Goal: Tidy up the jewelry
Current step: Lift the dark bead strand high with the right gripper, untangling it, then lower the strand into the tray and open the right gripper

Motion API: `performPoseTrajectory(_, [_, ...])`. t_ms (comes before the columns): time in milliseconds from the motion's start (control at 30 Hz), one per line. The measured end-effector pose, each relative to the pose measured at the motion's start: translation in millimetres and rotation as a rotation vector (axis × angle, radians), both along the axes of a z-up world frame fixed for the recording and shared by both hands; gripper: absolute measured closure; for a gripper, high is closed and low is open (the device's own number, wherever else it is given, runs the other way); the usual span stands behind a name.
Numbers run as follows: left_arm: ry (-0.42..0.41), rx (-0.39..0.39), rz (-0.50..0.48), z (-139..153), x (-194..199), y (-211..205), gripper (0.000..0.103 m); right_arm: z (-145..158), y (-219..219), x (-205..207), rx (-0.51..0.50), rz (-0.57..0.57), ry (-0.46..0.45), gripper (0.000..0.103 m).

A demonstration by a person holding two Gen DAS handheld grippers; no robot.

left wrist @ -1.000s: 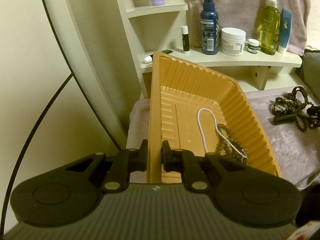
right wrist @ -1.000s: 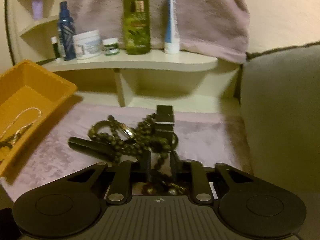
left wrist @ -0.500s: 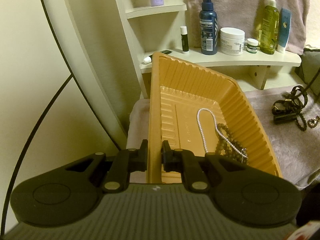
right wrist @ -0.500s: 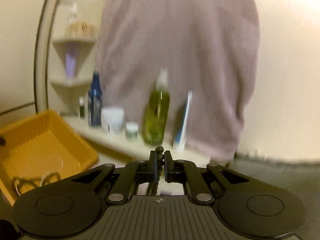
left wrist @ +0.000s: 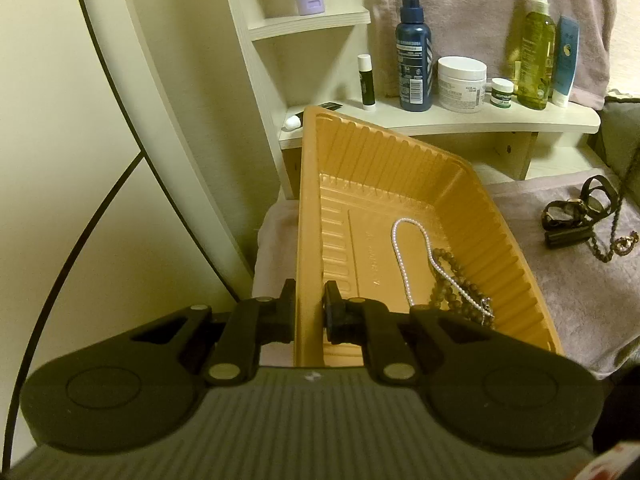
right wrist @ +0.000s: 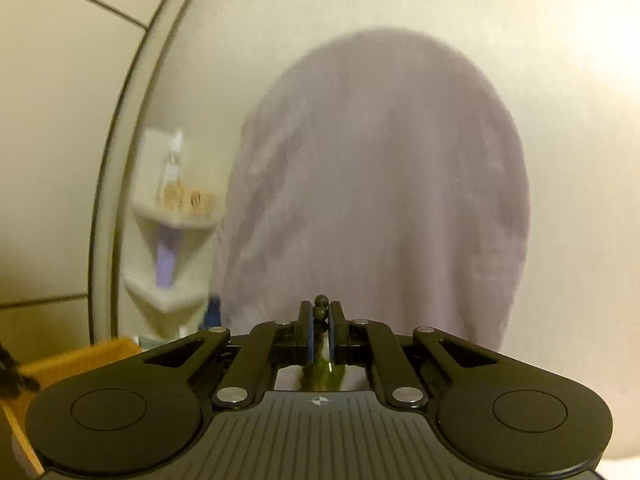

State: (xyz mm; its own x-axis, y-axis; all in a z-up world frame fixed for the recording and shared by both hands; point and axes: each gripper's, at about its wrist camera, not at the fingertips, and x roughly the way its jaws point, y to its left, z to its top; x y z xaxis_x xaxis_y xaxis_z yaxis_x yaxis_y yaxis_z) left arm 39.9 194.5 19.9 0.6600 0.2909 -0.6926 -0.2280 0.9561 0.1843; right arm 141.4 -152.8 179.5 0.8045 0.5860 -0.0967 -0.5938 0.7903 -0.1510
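The left hand-held gripper (left wrist: 310, 312) is clamped on the near left rim of the orange tray (left wrist: 516, 264), one finger outside the wall and one inside. The tray sits tilted on a mauve cloth (left wrist: 592, 300) in the middle of the left wrist view. Inside it, at lower right, a white pearl strand (left wrist: 400, 256) lies looped over a dark bead bracelet (left wrist: 448, 284).

At the right edge of the same view, on the cloth and well apart from the tray, lies a dark tangle of jewelry (left wrist: 576, 208), with a thin chain (left wrist: 618, 216) rising from it out of frame.

Behind the tray a pale shelf (left wrist: 480, 122) carries a lip balm stick (left wrist: 366, 82), a blue spray bottle (left wrist: 414, 68), a white jar (left wrist: 460, 84), a small jar (left wrist: 502, 92), a green bottle (left wrist: 536, 56) and a blue tube (left wrist: 566, 60), all before a hanging towel (left wrist: 472, 8).

The right hand-held gripper (right wrist: 320, 316) is pressed together on a string of dark beads (right wrist: 321, 308), two beads showing at the fingertips. Beyond it the view is blurred: the towel fills the centre, a corner shelf (right wrist: 172, 220) stands at left, and the tray's edge shows at lower left.
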Motion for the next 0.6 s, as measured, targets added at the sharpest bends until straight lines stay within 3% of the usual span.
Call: performPoseTrajectory(600, [-0.001,-0.001,-0.002,-0.2,-0.8,0.3,0.091,97.4,59.7,-19.9,0.153,0.229,-0.148,0.096])
